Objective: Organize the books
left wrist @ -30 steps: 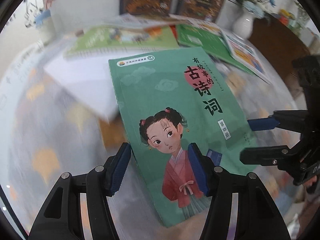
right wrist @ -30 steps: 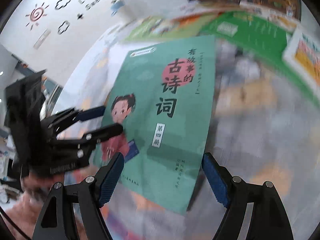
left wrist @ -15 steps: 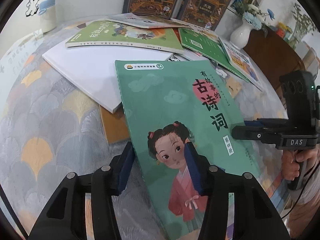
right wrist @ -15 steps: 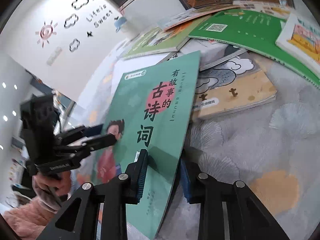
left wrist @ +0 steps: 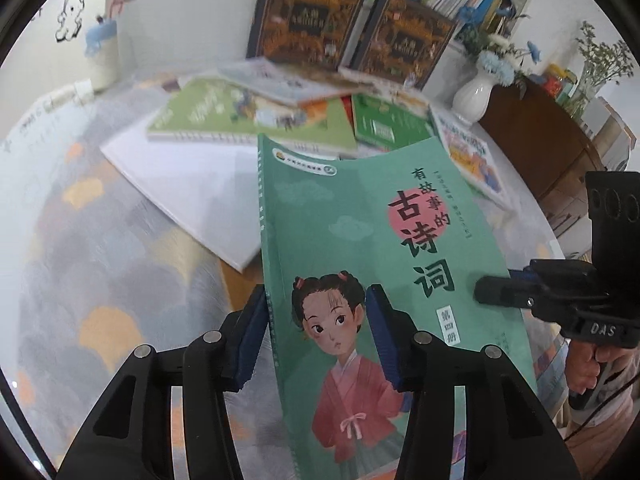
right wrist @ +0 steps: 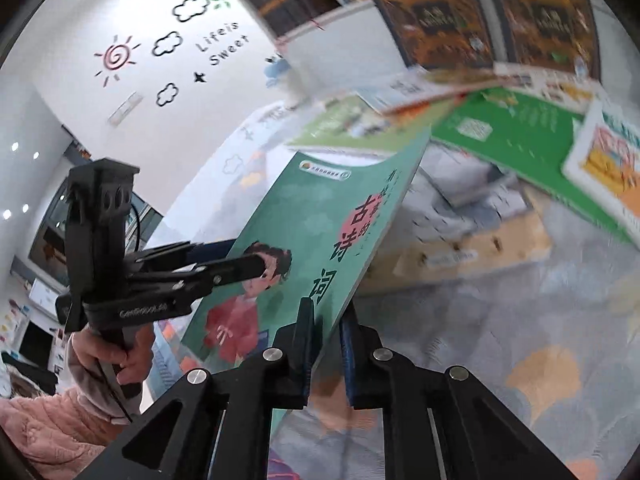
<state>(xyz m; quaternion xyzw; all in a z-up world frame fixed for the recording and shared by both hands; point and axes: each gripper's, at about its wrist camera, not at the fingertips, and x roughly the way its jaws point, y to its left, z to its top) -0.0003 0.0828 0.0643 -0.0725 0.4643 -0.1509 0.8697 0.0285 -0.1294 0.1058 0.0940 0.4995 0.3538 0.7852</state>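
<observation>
Soft, even indoor light, bright with only faint shadows. Both fisheye views bend straight lines and end in black corners. Motion blur smears the far books point(right wrist: 500, 136) and the tabletop point(right wrist: 520, 320) in the right view; the left view is sharper.

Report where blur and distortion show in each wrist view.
Left wrist view: teal book fairly sharp, far books softly smeared, fisheye bends the edges. Right wrist view: heavy motion blur on the green book and tablecloth; wall decals stay readable.

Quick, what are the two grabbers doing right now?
Left gripper: jaws have been closing on the teal book, gripping its spine edge.
Right gripper: jaws just closed, pinching its other edge.
</observation>
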